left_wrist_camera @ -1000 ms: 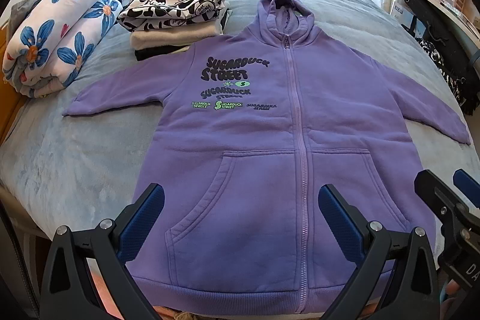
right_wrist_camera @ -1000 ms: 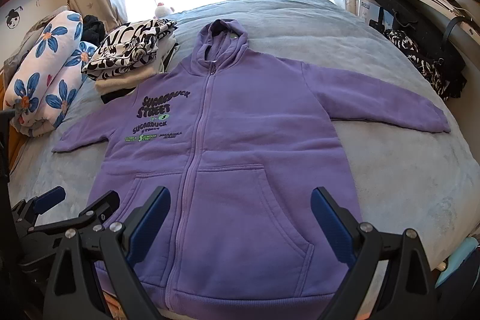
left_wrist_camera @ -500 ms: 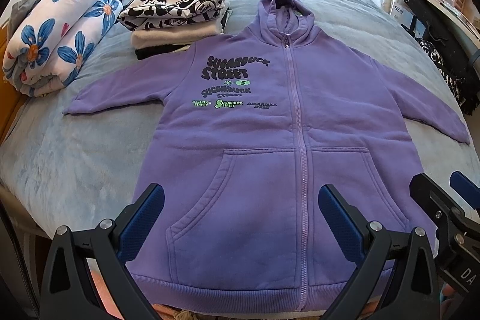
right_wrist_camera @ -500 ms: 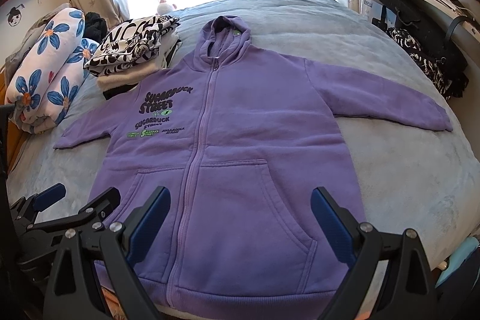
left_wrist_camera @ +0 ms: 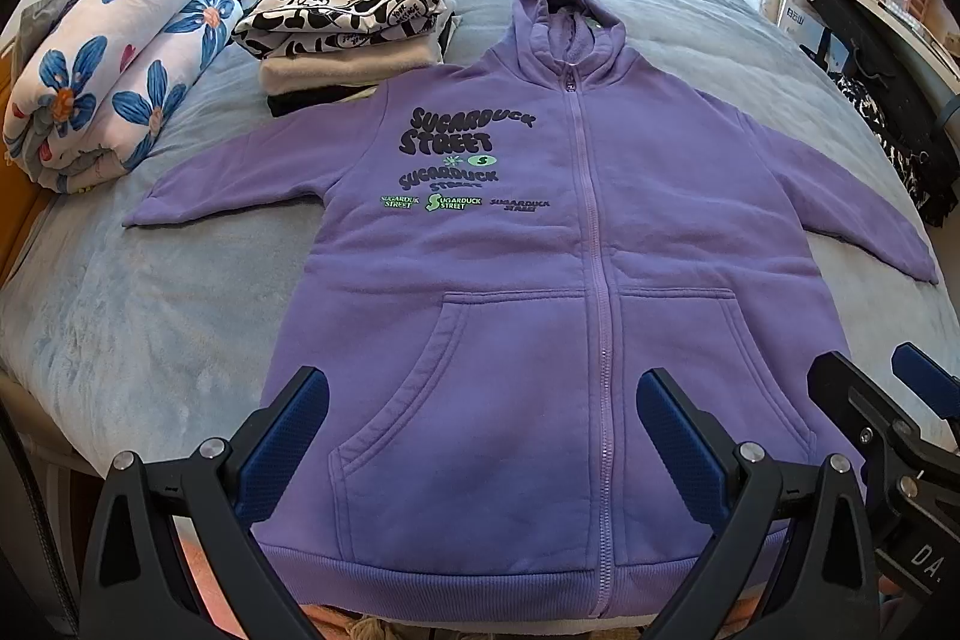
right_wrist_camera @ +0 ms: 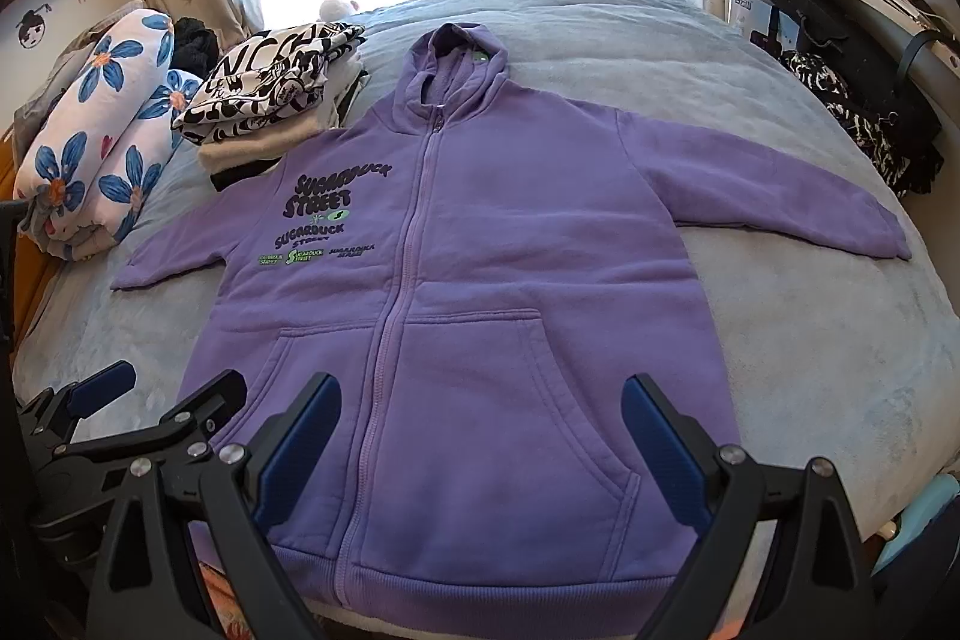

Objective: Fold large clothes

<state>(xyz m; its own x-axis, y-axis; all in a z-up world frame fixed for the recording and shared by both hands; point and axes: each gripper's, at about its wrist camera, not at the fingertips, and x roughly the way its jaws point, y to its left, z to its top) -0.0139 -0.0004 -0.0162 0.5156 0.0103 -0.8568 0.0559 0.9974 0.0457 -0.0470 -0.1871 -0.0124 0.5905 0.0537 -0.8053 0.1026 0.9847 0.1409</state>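
Lying flat: hoodie [left_wrist_camera: 540, 316], hood away, hem near | left gripper [left_wrist_camera: 480, 451] spread | right gripper [right_wrist_camera: 480, 445] spread

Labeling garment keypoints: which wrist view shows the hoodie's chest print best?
Left wrist: the chest print sits near center, large and legible. In the right wrist view the print is smaller, off to the left and skewed.
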